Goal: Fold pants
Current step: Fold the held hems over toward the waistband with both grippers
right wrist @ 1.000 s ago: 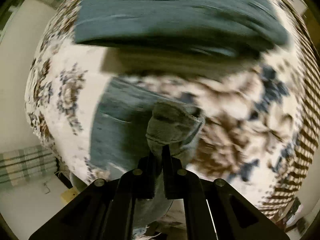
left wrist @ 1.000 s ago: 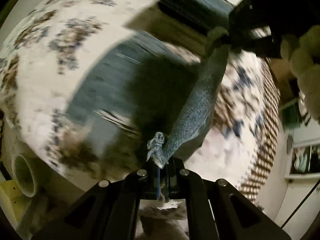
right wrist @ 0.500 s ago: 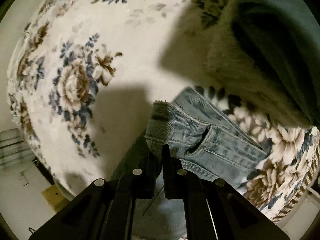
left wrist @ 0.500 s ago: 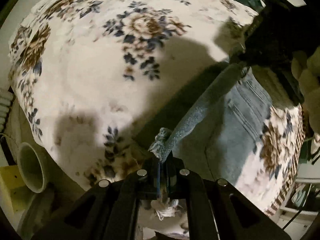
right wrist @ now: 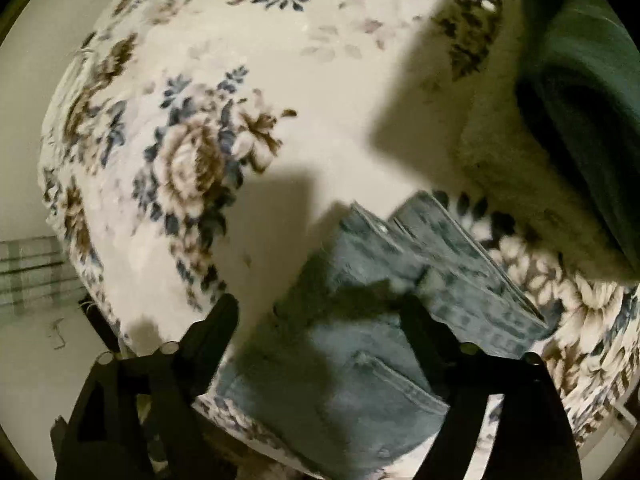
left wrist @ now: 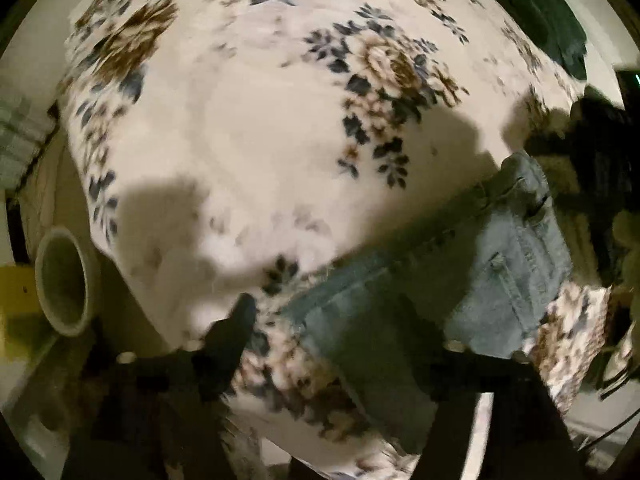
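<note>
In the left wrist view, the left gripper (left wrist: 328, 324) is nearest, with its two fingers spread wide and nothing between them. The left finger (left wrist: 232, 332) is above the blanket (left wrist: 248, 152), and the right one is hard to see against the dark cloth. The pants (left wrist: 508, 264), of light blue denim, lie on the blanket from the near middle toward the right. Their waistband end, with a belt loop, is at the right. The near part of the pants is in shadow. At the far right, the black body of the right gripper (left wrist: 596, 144) is seen just beyond the pants, but its fingers cannot be seen from here.

In the right wrist view, the right gripper (right wrist: 320, 320) is also wide open and holds nothing. The pants (right wrist: 360, 380) lie under and between its fingers (right wrist: 216, 328), with a pocket seam near the camera and a folded edge with several layers farther to the right. The blanket (right wrist: 280, 72), white with blue and brown flowers, covers a rounded surface.

Farther away on the right lies a dark green cloth (right wrist: 580, 80) on the blanket. In the left wrist view, a pale pipe opening (left wrist: 64, 284) is at the near left, beside the blanket.
</note>
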Available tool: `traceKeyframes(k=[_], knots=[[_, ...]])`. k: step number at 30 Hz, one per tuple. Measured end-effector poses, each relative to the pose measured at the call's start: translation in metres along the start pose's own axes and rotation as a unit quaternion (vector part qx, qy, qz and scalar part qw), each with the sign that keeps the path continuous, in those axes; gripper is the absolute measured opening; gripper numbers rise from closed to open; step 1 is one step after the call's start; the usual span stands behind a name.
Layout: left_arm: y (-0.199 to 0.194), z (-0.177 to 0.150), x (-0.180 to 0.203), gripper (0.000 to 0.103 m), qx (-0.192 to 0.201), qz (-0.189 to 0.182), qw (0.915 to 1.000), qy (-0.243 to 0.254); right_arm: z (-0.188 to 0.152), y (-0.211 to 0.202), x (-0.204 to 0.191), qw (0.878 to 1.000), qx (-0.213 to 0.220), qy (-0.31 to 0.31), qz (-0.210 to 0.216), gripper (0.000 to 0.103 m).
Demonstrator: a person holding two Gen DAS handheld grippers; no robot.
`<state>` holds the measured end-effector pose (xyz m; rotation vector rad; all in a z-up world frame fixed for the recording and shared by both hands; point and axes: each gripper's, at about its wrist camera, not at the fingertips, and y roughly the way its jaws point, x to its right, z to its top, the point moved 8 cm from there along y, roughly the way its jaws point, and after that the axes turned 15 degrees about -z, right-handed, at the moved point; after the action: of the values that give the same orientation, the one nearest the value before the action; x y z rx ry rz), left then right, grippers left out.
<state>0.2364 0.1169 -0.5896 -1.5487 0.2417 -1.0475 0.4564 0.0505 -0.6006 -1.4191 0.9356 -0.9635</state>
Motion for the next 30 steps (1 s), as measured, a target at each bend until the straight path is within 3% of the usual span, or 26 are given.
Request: traceKeyframes(k=[4,6,8,12,17,19,23,30], knots=[[-0.003,-0.033,0.017,0.071,0.005,-0.047,0.9979,-0.045,-0.026,-0.011,0.029,1.0,0.016,0.003,0.019,0.095],[0.005,-0.054,0.027,0.071,0.009,-0.081,0.9937,-0.076,-0.039,-0.011,0.048,0.999,0.027,0.008,0.029,0.097],[0.013,-0.073,0.033,0.071,0.018,-0.092,0.9897,-0.109,-0.052,-0.004,0.068,0.999,0.021,0.017,0.04,0.097],[0.024,-0.114,0.039,0.071,0.054,-0.127,0.9715,-0.193,-0.078,0.01,0.1,0.998,0.013,0.024,0.058,0.097],[0.041,-0.153,0.055,0.071,0.076,-0.176,0.9463,-0.261,-0.1,0.037,0.128,0.997,-0.005,0.015,0.075,0.097],[0.053,-0.169,0.062,0.071,0.077,-0.198,0.9309,-0.297,-0.106,0.051,0.137,0.996,-0.014,0.015,0.088,0.097],[0.077,-0.188,0.074,0.071,0.088,-0.25,0.8895,-0.372,-0.109,0.077,0.148,0.991,-0.025,0.032,0.124,0.097],[0.112,-0.176,0.079,0.071,0.13,-0.302,0.8252,-0.459,-0.092,0.094,0.149,0.98,-0.019,0.054,0.191,0.097]])
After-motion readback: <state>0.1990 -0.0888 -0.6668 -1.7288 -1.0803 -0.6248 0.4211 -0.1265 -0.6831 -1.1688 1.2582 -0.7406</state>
